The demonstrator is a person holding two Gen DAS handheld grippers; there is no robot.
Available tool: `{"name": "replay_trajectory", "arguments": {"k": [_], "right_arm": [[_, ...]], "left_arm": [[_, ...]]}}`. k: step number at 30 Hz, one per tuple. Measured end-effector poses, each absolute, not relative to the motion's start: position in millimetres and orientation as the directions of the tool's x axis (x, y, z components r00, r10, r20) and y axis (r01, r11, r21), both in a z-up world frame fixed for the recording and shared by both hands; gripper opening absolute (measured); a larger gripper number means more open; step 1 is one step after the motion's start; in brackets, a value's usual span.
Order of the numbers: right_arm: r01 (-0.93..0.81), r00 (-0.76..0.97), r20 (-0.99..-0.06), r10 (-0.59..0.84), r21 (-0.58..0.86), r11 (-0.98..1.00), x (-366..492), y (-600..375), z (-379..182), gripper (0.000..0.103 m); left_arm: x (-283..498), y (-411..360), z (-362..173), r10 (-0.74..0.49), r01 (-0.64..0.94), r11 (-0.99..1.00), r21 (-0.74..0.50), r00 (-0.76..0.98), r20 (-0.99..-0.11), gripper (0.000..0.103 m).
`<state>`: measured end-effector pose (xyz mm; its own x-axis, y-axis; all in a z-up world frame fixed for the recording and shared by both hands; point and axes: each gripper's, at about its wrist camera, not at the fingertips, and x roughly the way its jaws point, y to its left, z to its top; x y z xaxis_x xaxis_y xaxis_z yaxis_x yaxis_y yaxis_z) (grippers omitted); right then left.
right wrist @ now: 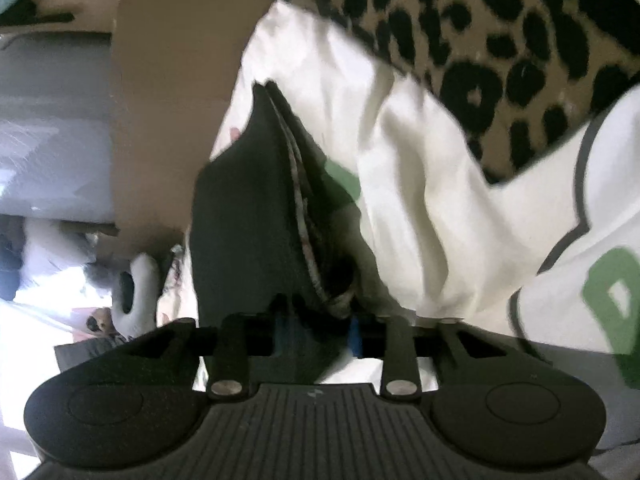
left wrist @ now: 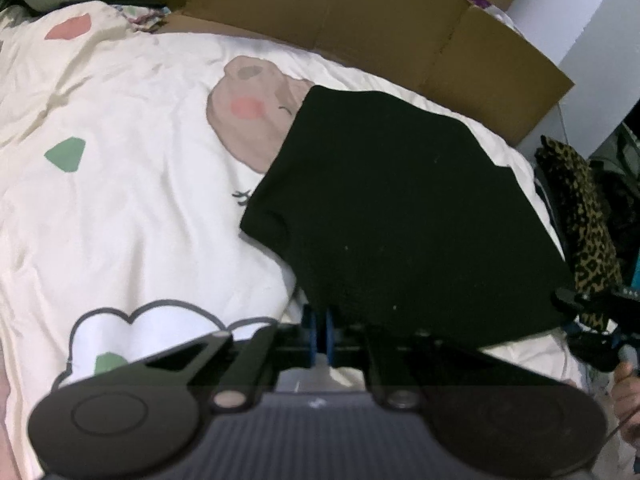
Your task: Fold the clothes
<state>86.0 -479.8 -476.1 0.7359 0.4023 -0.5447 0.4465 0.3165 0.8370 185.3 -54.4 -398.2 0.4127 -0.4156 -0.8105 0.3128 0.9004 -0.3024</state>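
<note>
So we've got the black garment (left wrist: 392, 216) lying mostly flat on the bed's cream duvet (left wrist: 120, 184), stretching up and away from our left claw (left wrist: 320, 334). That claw is pinched closed on the near hem, blue pads nearly together. Our right claw (right wrist: 316, 332) sits at the garment's other near corner, jaws partly apart with the layered black edge between them; we can't tell if it actually grips. The long run of cloth goes straight ahead of both claws, so any fold probably carries the near edge toward the far one.
</note>
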Motion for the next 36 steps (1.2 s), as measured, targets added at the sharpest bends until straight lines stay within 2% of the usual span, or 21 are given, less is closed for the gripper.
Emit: {"name": "replay_trajectory", "arguments": {"k": [4, 6, 9, 17, 18, 20, 22, 36], "right_arm": [[0.445, 0.726, -0.555, 0.405, 0.829, 0.338, 94.0, -472.7, -477.4, 0.029], [0.451, 0.728, -0.556, 0.402, 0.829, 0.33, 94.7, -473.9, -478.2, 0.018], [0.451, 0.728, -0.552, 0.407, 0.833, 0.321, 94.0, -473.9, -480.4, 0.014], [0.458, 0.714, -0.567, 0.411, 0.822, 0.338, 94.7, -476.1, -478.9, 0.017], [0.458, 0.715, -0.565, 0.412, 0.823, 0.335, 93.8, -476.6, -478.8, 0.017], [0.455, 0.721, -0.55, 0.42, 0.834, 0.312, 92.1, -477.5, -479.9, 0.013], [0.446, 0.723, -0.545, 0.425, 0.838, 0.316, 89.5, -479.3, -479.3, 0.01], [0.392, 0.713, -0.503, 0.488, 0.864, 0.317, 80.2, -474.2, -460.0, 0.008]], "left_arm": [[188.4, -54.2, -397.2, -0.421, 0.314, 0.898, -0.309, 0.405, -0.812, 0.008], [189.4, -53.2, -396.1, -0.421, 0.312, 0.899, -0.309, 0.414, -0.807, 0.014], [189.8, -52.8, -396.2, -0.43, 0.323, 0.893, -0.312, 0.416, -0.801, 0.018], [189.6, -57.7, -403.3, -0.454, 0.353, 0.877, -0.326, 0.387, -0.803, 0.024], [189.7, -57.5, -404.7, -0.454, 0.353, 0.877, -0.327, 0.383, -0.804, 0.024], [189.5, -56.9, -405.5, -0.451, 0.354, 0.877, -0.325, 0.373, -0.811, 0.007], [188.4, -56.2, -402.9, -0.449, 0.358, 0.877, -0.322, 0.366, -0.815, 0.003], [181.9, -38.7, -359.7, -0.455, 0.406, 0.86, -0.31, 0.333, -0.826, 0.002]]}}
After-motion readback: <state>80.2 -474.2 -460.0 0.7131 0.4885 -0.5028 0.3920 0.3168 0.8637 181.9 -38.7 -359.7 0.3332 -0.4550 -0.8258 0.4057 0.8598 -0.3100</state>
